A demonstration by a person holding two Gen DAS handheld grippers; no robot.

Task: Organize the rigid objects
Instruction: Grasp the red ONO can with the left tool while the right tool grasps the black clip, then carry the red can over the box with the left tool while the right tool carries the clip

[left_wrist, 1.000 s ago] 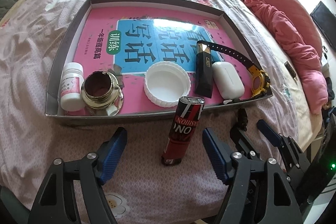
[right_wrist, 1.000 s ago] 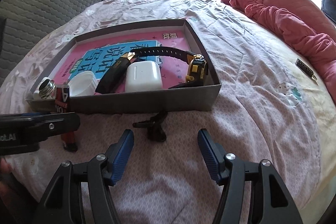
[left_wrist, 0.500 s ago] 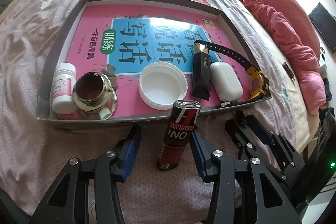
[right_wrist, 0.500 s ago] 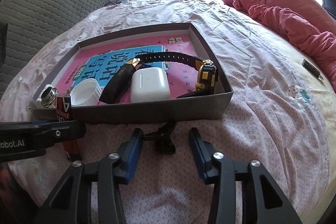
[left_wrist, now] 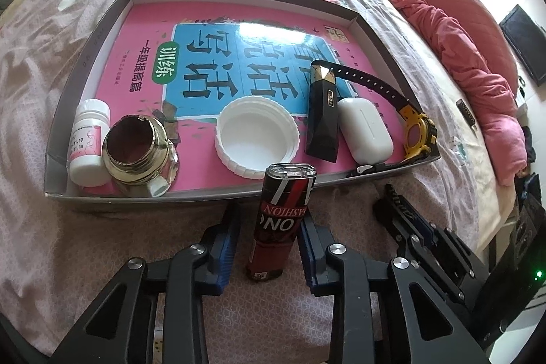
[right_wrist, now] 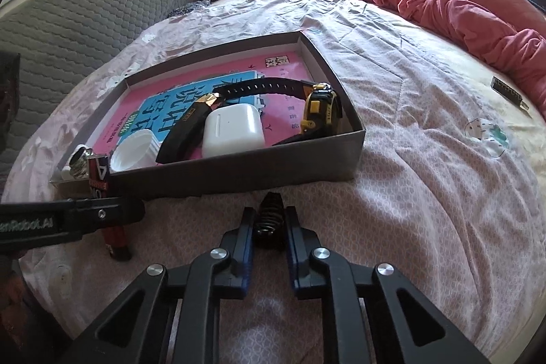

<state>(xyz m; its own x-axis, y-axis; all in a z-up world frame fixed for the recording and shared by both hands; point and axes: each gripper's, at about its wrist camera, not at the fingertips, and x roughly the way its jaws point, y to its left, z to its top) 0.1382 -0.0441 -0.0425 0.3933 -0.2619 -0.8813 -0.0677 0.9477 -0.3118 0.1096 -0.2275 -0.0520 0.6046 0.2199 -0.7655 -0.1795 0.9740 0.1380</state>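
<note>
Left gripper (left_wrist: 268,236): blue pads stand either side of the upright red and black lighter (left_wrist: 281,220). The right pad appears to touch it; a narrow gap shows on the left, so the fingers are not yet clamped. The lighter stands on the bedspread (left_wrist: 51,244), just outside the near wall of the grey tray (left_wrist: 85,57).

Right gripper (right_wrist: 269,232): pads drawn in tight on a small black ribbed clip (right_wrist: 271,215), which sits on the bedspread just near of the tray's near wall. It looks gripped.

Inside the tray, ranged along the near side from left to right: white pill bottle (left_wrist: 88,142), brass fitting (left_wrist: 140,156), white lid (left_wrist: 256,137), black and gold case (left_wrist: 322,111), white earbud case (left_wrist: 365,130), yellow-faced watch (left_wrist: 416,133). All rest on a pink and blue book cover.

Assessment: six items stowed; the lighter and clip remain outside, both now under the grippers. A small dark stick (right_wrist: 510,92) lies far right on the bed, apart. Task judged well advanced, not complete.
</note>
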